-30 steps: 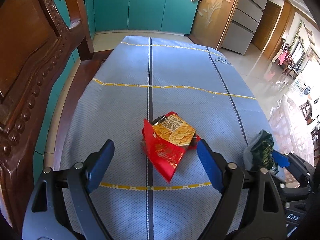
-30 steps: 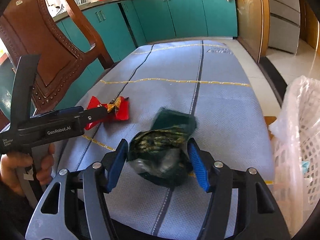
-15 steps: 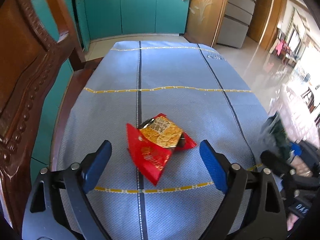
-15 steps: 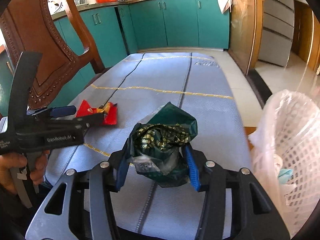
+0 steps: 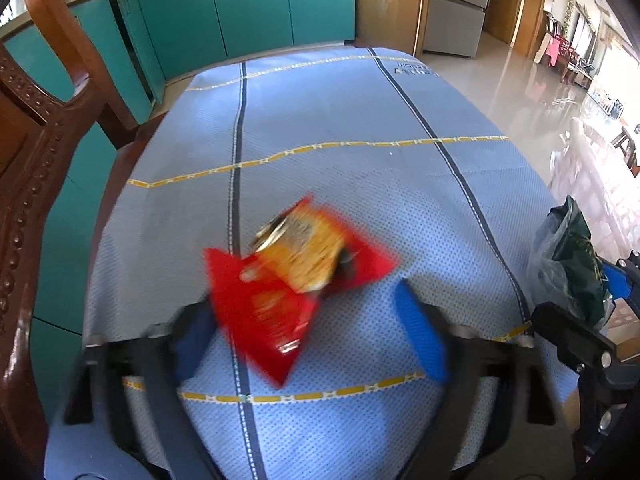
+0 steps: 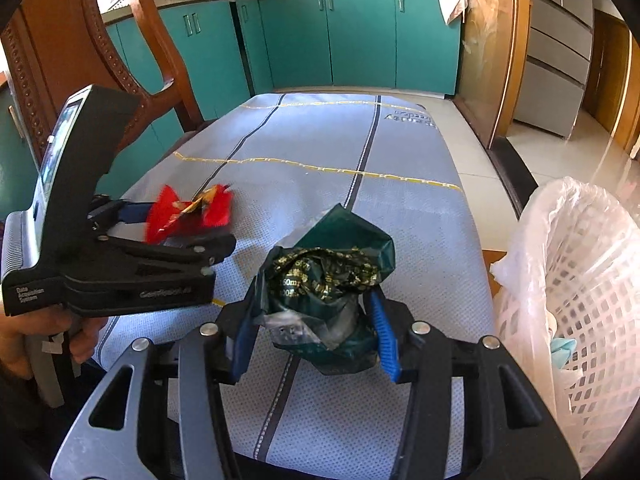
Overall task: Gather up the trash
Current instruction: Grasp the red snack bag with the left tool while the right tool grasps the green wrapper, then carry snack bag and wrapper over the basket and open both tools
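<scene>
A red and yellow snack bag (image 5: pixel 280 280) lies crumpled on the blue tablecloth (image 5: pixel 340 120), blurred by motion. My left gripper (image 5: pixel 306 338) straddles it and its jaws are closing. The left pad (image 5: pixel 192 340) touches the bag's edge, while the right pad (image 5: pixel 420 336) stands clear of it. The right wrist view shows the same bag (image 6: pixel 188 216) between those fingers. My right gripper (image 6: pixel 316 332) is shut on a crumpled dark green wrapper (image 6: pixel 324 280), held a little above the cloth near the table's right edge.
A white mesh basket (image 6: pixel 580 280) lined with clear plastic stands right of the table, some blue trash inside. A carved wooden chair (image 5: pixel 32 160) stands against the table's left side. Teal cabinets (image 6: pixel 360 40) line the far wall.
My left gripper came down and forward over the red bag and its jaws narrowed around it. My right gripper closed on the green wrapper and raised it off the cloth.
</scene>
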### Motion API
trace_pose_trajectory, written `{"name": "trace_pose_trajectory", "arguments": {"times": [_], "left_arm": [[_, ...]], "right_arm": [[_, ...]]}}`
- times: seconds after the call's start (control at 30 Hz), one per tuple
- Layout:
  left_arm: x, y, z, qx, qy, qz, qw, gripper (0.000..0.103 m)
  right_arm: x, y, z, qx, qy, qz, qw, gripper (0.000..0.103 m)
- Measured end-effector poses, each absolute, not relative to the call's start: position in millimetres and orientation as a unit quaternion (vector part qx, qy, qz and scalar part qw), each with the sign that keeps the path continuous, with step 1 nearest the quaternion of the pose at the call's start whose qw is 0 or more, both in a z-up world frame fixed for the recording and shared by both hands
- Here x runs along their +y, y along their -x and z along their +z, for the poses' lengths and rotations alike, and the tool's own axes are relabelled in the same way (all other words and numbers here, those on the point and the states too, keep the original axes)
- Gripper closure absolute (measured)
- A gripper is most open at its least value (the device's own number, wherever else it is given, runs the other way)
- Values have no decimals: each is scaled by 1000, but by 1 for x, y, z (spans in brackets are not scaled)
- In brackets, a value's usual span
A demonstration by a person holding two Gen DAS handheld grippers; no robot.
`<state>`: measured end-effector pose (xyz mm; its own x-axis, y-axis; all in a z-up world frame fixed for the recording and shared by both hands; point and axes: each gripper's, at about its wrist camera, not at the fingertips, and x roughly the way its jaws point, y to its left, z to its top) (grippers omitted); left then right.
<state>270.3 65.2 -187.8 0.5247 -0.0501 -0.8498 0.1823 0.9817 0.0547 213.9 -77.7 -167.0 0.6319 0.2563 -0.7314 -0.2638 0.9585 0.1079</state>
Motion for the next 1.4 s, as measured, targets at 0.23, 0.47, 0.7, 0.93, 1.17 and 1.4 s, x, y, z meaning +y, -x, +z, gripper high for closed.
{"name": "trace_pose_trajectory", "arguments": {"times": [0.23, 0.47, 0.7, 0.93, 1.17, 1.4], "left_arm": [[70, -270, -186, 482, -40, -83, 871, 75], [69, -258, -173, 456, -41, -100, 883, 13], [64, -290, -174, 460, -35, -66, 885, 7], [52, -301, -189, 477, -40, -75, 875, 44], [59, -288, -181, 456, -26, -84, 885, 57], [56, -264, -163, 405, -28, -85, 910, 58]], "right_arm": [[-78, -209, -159, 394, 7, 146, 907, 53], [-82, -210, -160, 398, -3, 148, 905, 53], [-82, -213, -164, 399, -12, 144, 905, 53], [-77, -213, -169, 402, 4, 142, 904, 53], [-76, -209, -166, 394, 11, 139, 909, 53], [-84, -195, -148, 368, 8, 132, 920, 53]]}}
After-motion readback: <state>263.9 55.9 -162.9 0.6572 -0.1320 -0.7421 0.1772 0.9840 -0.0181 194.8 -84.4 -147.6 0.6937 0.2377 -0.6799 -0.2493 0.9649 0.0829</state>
